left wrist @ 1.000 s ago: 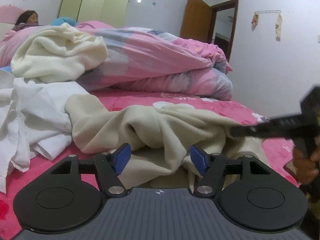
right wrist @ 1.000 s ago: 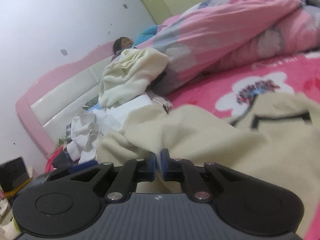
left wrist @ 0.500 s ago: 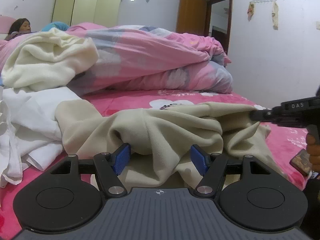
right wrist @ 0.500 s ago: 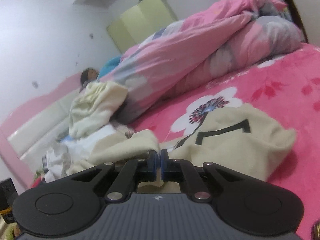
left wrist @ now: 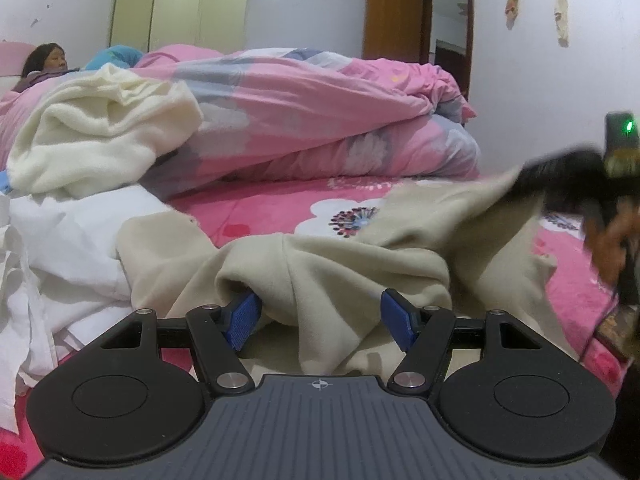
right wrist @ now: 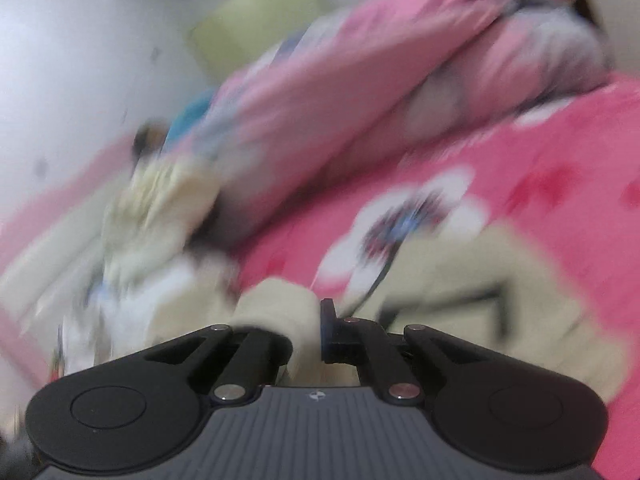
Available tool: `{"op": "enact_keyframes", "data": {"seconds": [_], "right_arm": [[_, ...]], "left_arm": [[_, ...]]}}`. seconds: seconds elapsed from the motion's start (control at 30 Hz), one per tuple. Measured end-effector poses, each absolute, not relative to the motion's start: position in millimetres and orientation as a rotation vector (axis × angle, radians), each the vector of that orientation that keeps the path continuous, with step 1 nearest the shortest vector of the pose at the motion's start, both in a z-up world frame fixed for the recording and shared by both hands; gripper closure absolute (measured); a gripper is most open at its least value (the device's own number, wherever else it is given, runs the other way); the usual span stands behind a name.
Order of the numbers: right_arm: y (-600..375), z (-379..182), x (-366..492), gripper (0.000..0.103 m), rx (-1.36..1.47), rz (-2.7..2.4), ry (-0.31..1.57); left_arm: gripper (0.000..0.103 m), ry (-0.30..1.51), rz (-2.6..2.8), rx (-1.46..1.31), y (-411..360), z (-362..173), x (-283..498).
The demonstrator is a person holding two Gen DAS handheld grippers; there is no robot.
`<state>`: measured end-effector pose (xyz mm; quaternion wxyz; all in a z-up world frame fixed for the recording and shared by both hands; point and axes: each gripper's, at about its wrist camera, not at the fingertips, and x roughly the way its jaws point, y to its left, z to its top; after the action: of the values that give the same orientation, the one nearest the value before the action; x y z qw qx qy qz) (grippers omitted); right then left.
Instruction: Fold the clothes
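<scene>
Below, your left gripper (left wrist: 320, 318) stands about half open, its blue pads (left wrist: 243, 318) spread to either side of a bunched fold of the beige fleece garment (left wrist: 320, 272); the left pad is tucked under the cloth and the right pad stands clear, so nothing is pinched. Your right gripper (right wrist: 316, 334) has its jaws shut on a thick roll of the same beige garment (right wrist: 460, 280), which bulges up between the black fingers; that view is heavily blurred, so finer detail cannot be told. In the left wrist view your right gripper (left wrist: 560, 176) shows as a dark smear at the right edge, with the garment's far end lifted to it and a hand (left wrist: 610, 246) behind it. The garment lies across the near part of the bed, on the bright pink sheet with a white flower print (left wrist: 280, 208), stretched from the left gripper toward the right one. Near the sheet's left edge lies a heap of white cloth (left wrist: 72, 248), touching the garment's left end. Behind it sits a cream fleece blanket (left wrist: 96, 140), piled against a rumpled pink and grey quilt (left wrist: 320, 120) that runs across the far side of the bed. A person (left wrist: 44, 60) lies at the far left corner.
</scene>
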<state>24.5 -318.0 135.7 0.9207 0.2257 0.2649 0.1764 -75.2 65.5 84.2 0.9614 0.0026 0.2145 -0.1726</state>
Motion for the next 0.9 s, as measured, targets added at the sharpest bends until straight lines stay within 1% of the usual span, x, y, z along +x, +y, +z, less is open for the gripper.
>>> {"op": "enact_keyframes", "data": {"seconds": [0.1,0.2,0.23,0.3,0.33,0.4,0.43,0.47,0.57,0.63,0.67,0.73,0.77,0.8,0.87,0.9], "right_arm": [[-385.0,170.2,16.8,0.101,0.532,0.233,0.421],[-456.1,184.3,6.3,0.101,0.583,0.05,0.375],[-473.7,179.2,8.5,0.101,0.585,-0.005,0.419],[-508.8,168.5,13.4,0.096,0.589,-0.116,0.51],[-521.5,156.0,20.0,0.092,0.576,-0.193,0.602],[-534.8,132.0,27.9,0.062,0.541,-0.308,0.756],[-539.3,121.0,30.3,0.058,0.521,-0.357,0.822],[-543.1,112.9,25.9,0.055,0.515,-0.391,0.845],[-542.3,108.8,4.6,0.053,0.541,-0.403,0.807],[-539.9,114.6,3.1,0.046,0.509,-0.384,0.791],[-538.5,118.2,7.3,0.038,0.473,-0.372,0.8],[-535.6,125.3,15.6,0.031,0.4,-0.349,0.817],[-534.1,128.5,20.2,0.019,0.361,-0.335,0.83],[-531.2,124.5,31.5,0.009,0.287,-0.294,0.906],[-512.1,113.2,43.5,0.008,0.119,-0.239,1.055],[-501.2,111.2,42.3,0.008,0.045,-0.233,1.084]], "left_arm": [[0.033,0.441,-0.368,0.01,64.8,85.5,-74.6],[0.03,0.438,-0.377,0.019,61.8,85.9,-74.4],[0.03,0.436,-0.38,0.018,60.9,86.3,-74.4],[0.026,0.433,-0.384,0.009,59.8,87.0,-73.3],[0.026,0.431,-0.383,0.005,59.4,86.9,-72.6],[0.025,0.429,-0.374,-0.003,59.0,85.9,-71.5],[0.025,0.429,-0.37,-0.005,59.1,85.4,-70.9],[0.025,0.429,-0.368,-0.006,59.5,85.0,-70.5],[0.025,0.431,-0.363,0.001,61.0,84.1,-69.0],[0.025,0.436,-0.357,-0.008,62.8,83.9,-66.9],[0.025,0.439,-0.353,-0.015,63.9,83.7,-65.6],[0.025,0.441,-0.349,-0.04,66.9,83.6,-64.3],[0.025,0.44,-0.349,-0.055,68.2,83.3,-64.4],[0.025,0.438,-0.349,-0.068,69.4,82.8,-64.5],[0.025,0.436,-0.349,-0.079,70.5,81.0,-65.4],[0.025,0.436,-0.349,-0.082,70.9,80.1,-65.8]]}}
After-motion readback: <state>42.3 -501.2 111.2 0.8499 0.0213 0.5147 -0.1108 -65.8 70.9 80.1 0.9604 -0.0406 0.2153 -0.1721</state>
